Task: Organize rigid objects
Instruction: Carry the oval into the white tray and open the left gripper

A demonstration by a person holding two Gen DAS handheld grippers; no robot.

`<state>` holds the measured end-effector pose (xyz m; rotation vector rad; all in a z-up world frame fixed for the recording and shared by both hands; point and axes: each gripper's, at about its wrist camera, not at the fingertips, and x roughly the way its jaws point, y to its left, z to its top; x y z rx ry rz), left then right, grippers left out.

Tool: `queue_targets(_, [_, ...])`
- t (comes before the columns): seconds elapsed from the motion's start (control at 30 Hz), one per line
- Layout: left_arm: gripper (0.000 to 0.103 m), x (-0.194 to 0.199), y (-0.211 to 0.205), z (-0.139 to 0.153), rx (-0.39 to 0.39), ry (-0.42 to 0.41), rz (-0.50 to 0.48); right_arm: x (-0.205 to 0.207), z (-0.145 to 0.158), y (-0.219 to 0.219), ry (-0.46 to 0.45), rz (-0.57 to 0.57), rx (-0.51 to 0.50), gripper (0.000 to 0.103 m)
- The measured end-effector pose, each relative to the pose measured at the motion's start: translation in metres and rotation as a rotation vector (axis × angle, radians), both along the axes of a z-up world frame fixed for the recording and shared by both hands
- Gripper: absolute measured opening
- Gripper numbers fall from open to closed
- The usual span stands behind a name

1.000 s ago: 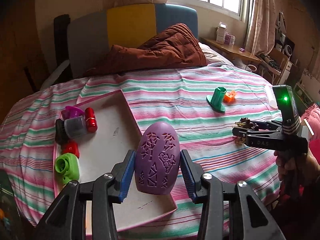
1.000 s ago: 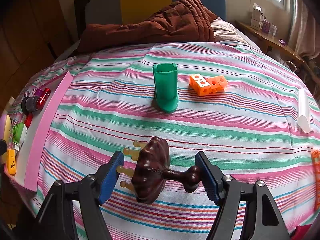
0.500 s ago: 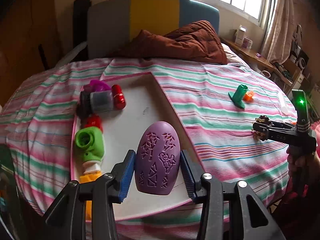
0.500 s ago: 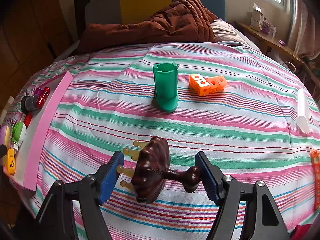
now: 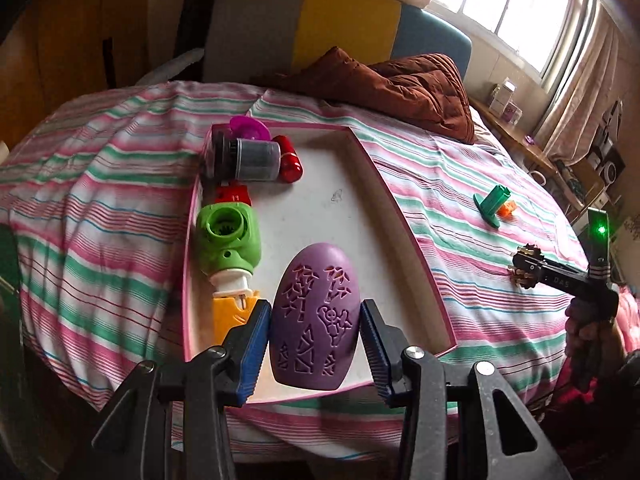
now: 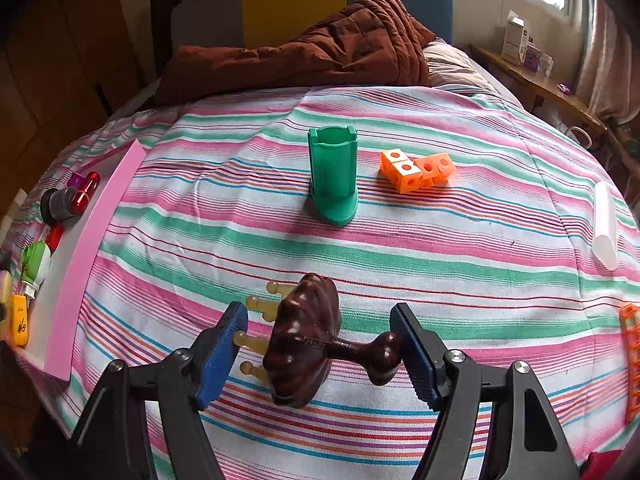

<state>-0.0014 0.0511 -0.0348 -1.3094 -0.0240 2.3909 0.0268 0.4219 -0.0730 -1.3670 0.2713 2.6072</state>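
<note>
Holding a purple egg-shaped piece (image 5: 316,316) in the left gripper (image 5: 314,320), with both blue pads pressed on its sides. Standing with the long axis upright between the fingers, narrow end up, flat end down. Hanging above the near part of the pink-rimmed tray (image 5: 404,240), not resting on its floor as far as can be judged.

To the left of the egg, just beside it: a yellow piece (image 5: 230,314) and a green toy (image 5: 228,240), both along the left wall of the tray. Ahead and to the right: bare white floor. Probably best to go down there, a little away from the yellow piece, keeping the flat end low.

Clamped in the right gripper (image 6: 318,320): a dark brown massager (image 6: 304,340), lying crosswise, pegs against one pad and knob against the other. Well apart from the tray, over the striped sheet, so clearly the left hand is the nearer one for this placing.
</note>
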Motion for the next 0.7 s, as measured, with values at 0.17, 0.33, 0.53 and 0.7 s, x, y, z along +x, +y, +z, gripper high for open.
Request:
queue_targets(0.17, [0.045, 0.0, -0.001, -0.002, 0.005, -0.011, -0.005, 0.0, -0.001, -0.001, 0.0, 0.0, 0.003, 0.074])
queue_targets(0.33, [0.045, -0.006, 0.005, -0.009, -0.024, -0.014, -0.017, 0.0, -0.001, -0.002, -0.002, 0.001, 0.009, 0.074])
queue_targets(0.53, [0.045, -0.016, 0.014, -0.025, -0.067, -0.028, -0.024, 0.0, -0.001, -0.002, -0.001, 0.001, 0.01, 0.074])
queue_targets(0.7, [0.046, -0.019, 0.02, -0.034, -0.106, -0.029, -0.043, 0.0, -0.001, -0.001, -0.001, 0.001, 0.009, 0.074])
